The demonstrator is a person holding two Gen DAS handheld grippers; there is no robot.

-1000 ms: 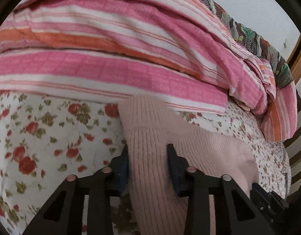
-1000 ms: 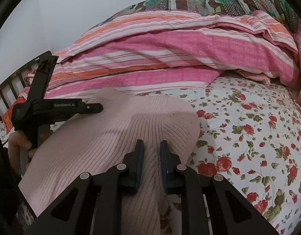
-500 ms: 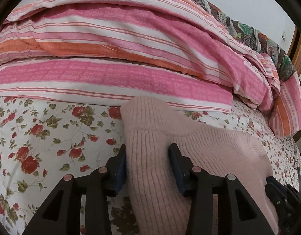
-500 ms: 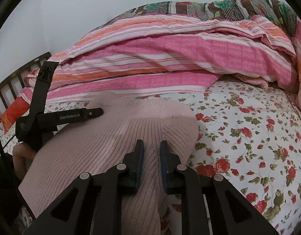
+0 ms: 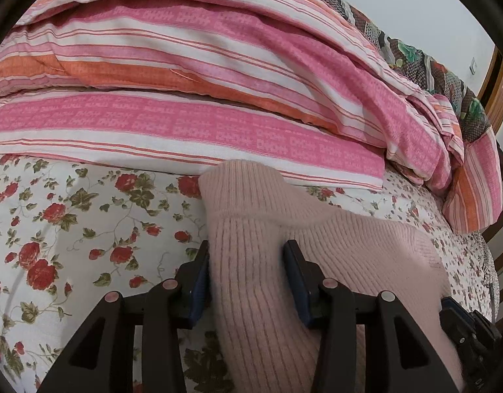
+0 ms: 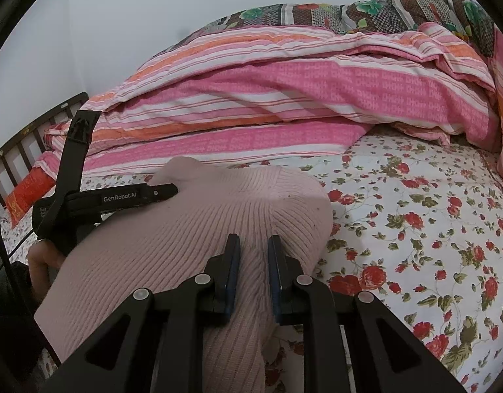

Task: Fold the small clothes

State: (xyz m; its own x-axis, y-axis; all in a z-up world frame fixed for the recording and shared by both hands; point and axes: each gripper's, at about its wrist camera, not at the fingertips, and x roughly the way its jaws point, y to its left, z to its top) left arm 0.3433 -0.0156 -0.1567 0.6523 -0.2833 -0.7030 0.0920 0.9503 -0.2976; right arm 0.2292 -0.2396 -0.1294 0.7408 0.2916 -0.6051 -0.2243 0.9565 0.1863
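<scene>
Right gripper clenched on a pinch of pale pink ribbed knit sweater. Left gripper loosened, straddling the same sweater spread on flowered bedsheet, before striped pink quilt. Only right view shows holding hand.

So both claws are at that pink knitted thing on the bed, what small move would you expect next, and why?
Probably the left gripper draws back off the pink sweater. Its jaws stand apart around a knit fold without pinching it, while the right gripper is pinched on another fold. The sweater already lies bunched on the floral sheet, so backing out would free the left for a fresh hold.
</scene>
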